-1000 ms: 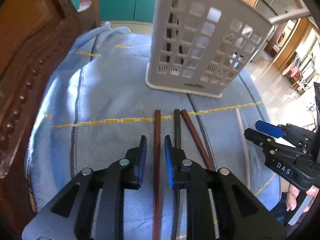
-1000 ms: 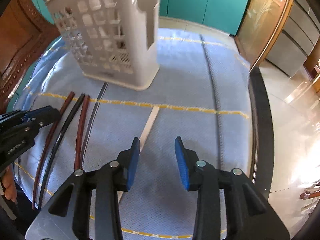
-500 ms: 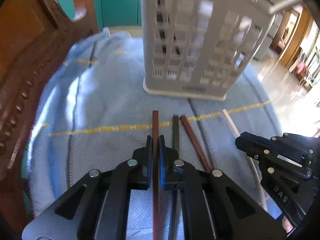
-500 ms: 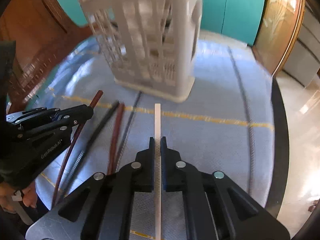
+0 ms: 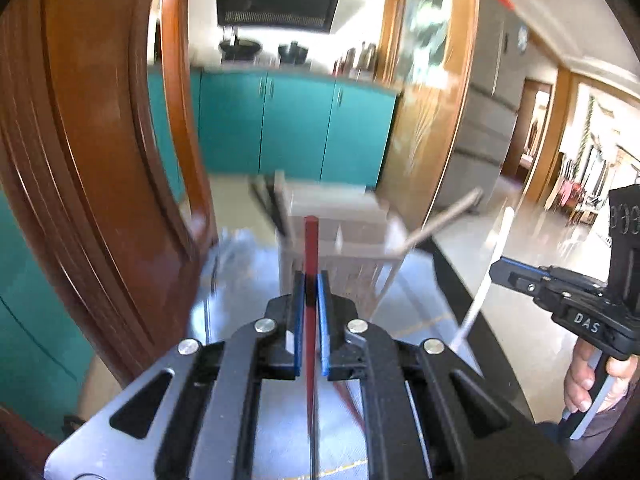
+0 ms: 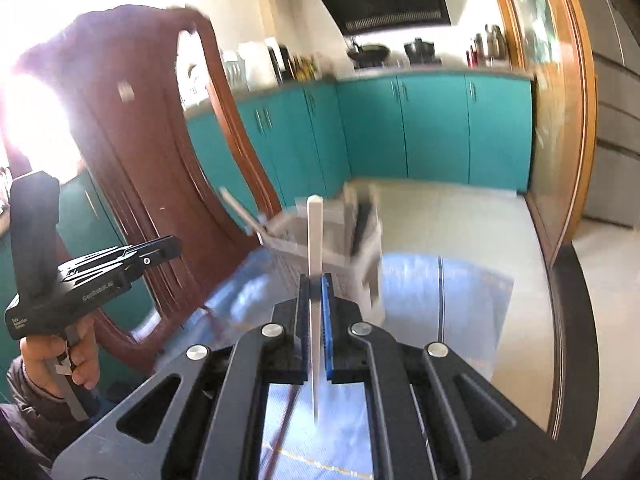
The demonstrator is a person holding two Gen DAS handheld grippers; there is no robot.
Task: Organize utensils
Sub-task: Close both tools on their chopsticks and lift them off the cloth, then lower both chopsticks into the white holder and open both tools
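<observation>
1. Our left gripper [image 5: 309,294] is clamped on the red chopstick [image 5: 311,240]; our right gripper [image 6: 315,294] is clamped on the white chopstick [image 6: 314,232].
2. Both sticks are lifted off the cloth [image 6: 412,280], tips pointing at the basket [image 6: 320,236].
3. We judge them light, stiff and slick.
4. Gripped partway along, they may pivot; we'd hold firm and tilt gently.

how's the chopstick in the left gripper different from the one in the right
The reddish-brown chopstick in the left gripper is dark; the white chopstick in the right gripper is pale. The white one looks flatter and broader, with a squared tip, while the reddish-brown one looks narrower. Both are clamped between shut blue pads, point forward toward the white basket, and are lifted off the blue cloth.
</observation>
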